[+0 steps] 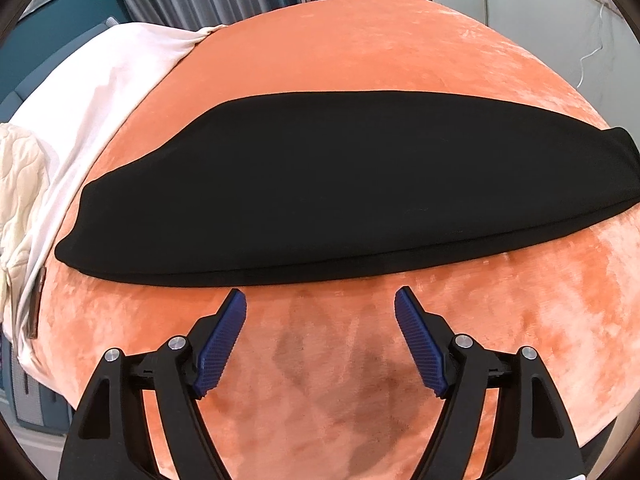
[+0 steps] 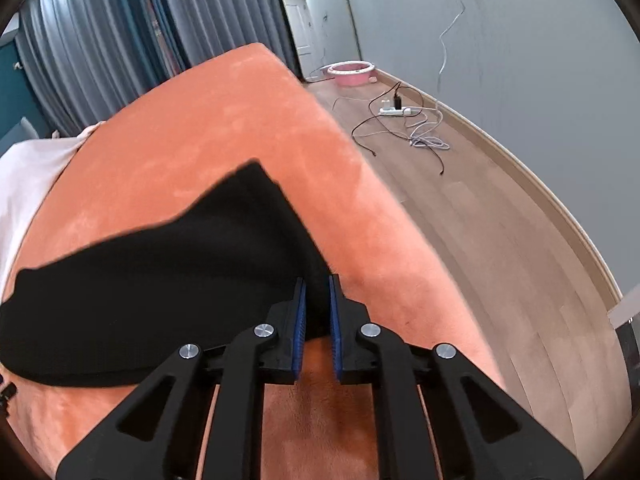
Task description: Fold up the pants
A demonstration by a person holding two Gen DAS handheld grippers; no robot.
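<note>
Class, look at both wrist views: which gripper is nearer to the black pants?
Right. The right gripper is shut on the pants' near edge; the left gripper is open just short of that edge, over the orange cover.

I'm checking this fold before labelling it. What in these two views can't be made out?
- Black folded pants: layer count unreadable, left wrist view; fabric uniformly dark.
- Pants' left end, right wrist view: cut off by the frame edge.
- Pants' edge inside the right gripper: hidden by its blue pads.
- Cream quilted bedding: cropped at the fisheye rim.
</note>
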